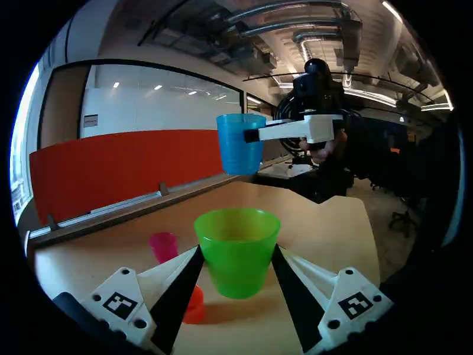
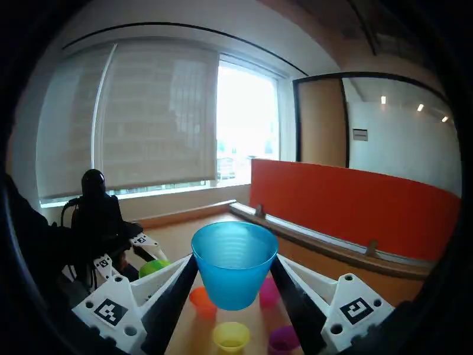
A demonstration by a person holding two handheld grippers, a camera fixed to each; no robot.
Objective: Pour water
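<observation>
My left gripper (image 1: 236,251) is shut on a green cup (image 1: 237,260), held upright just above the wooden table (image 1: 319,225). Higher up and farther off, a hand holds the right gripper (image 1: 251,135), shut on a blue cup (image 1: 239,144) that stays upright. In the right gripper view, the same blue cup (image 2: 235,272) sits between the right gripper's (image 2: 234,260) fingers, high above the table. The left gripper (image 2: 142,260) with the green cup (image 2: 152,267) appears low on the left there. I cannot see water in either cup.
Small cups stand on the table: pink (image 1: 164,245) and orange (image 1: 192,305); from above, orange (image 2: 203,300), yellow (image 2: 230,336), pink (image 2: 269,293) and purple (image 2: 284,339). An orange partition (image 1: 118,165) lines the table's far edge. Office chairs (image 1: 405,219) stand beyond.
</observation>
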